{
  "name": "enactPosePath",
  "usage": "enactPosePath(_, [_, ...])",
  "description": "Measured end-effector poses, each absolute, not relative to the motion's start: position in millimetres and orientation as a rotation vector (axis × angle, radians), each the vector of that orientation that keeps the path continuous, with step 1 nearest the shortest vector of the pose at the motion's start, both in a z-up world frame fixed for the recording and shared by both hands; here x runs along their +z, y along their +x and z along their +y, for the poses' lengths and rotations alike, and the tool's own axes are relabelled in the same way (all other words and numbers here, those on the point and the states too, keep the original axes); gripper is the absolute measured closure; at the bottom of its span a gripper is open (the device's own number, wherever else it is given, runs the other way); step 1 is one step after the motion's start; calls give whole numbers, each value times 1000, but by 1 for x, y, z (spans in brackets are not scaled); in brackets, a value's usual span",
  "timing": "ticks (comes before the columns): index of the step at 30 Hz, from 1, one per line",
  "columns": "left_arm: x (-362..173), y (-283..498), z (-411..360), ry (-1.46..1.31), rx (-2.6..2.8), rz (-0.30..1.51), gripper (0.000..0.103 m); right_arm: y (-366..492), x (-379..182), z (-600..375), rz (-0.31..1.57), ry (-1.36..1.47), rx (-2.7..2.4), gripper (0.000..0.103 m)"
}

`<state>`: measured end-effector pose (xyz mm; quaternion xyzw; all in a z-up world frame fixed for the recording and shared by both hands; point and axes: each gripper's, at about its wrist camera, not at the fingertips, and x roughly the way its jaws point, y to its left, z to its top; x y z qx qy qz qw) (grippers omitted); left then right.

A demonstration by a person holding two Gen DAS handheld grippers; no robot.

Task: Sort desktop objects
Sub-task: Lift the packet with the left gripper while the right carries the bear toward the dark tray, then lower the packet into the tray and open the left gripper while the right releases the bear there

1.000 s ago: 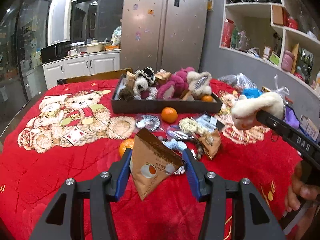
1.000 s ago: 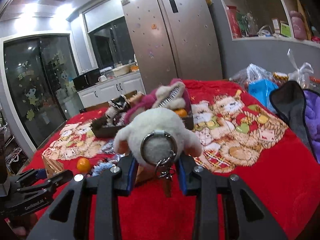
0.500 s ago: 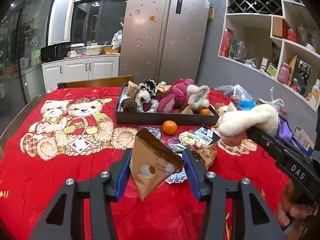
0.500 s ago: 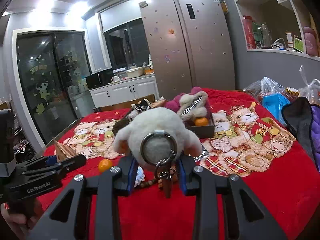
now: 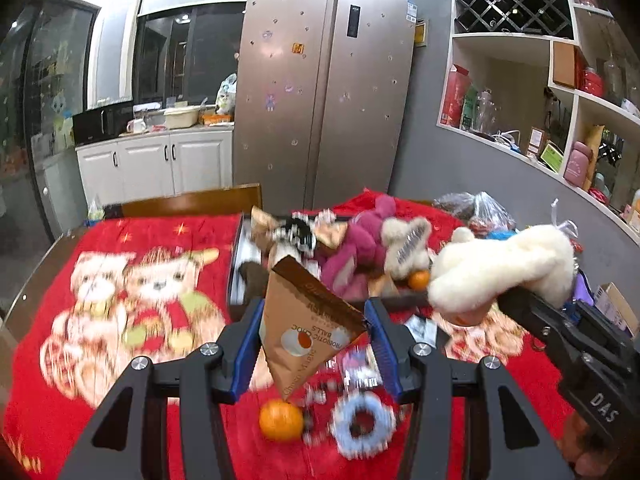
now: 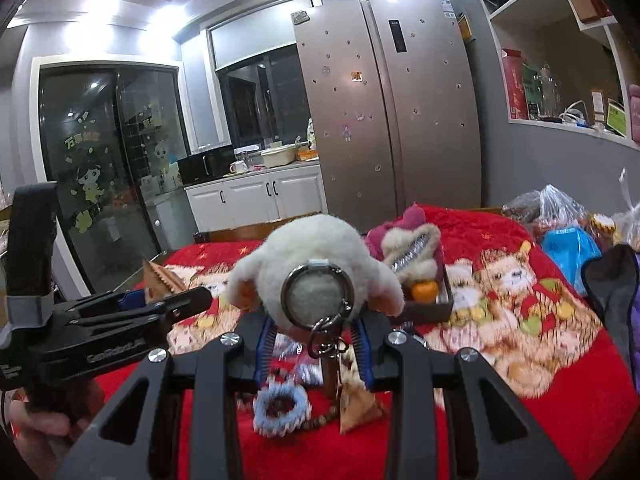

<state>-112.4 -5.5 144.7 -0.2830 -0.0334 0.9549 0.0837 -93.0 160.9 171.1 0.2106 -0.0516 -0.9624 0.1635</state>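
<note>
Your way over the left of the red blanket (image 5: 132, 240) lay open, while plush toys crowded the dark tray (image 6: 434, 308) ahead.

The right hand-held gripper (image 6: 314, 346) clamped a white plush keychain toy (image 6: 316, 268), its metal ring (image 6: 318, 298) facing the camera. The left hand-held gripper (image 6: 176, 300) held a brown snack packet (image 6: 158, 276) at left. Below, on the red-blanketed bench (image 6: 520, 420), lay a blue scrunchie (image 6: 282, 406) and a dark tray (image 6: 432, 308) of plush toys.

snack pouch (image 5: 310, 334): "probiotic choc balls", upside down. right hand-held gripper (image 5: 472, 304) body: "das".
</note>
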Motion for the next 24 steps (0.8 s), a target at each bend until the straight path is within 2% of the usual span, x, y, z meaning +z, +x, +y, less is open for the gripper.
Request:
enactPosePath(11, [159,-197,-11,-843,2883,-75,52,-190,207,161,-189,596,-2770,69])
enactPosePath(24, [145,-291,-30,-874,2928,-64,52,-290,179,135,-147,664,-2766,69])
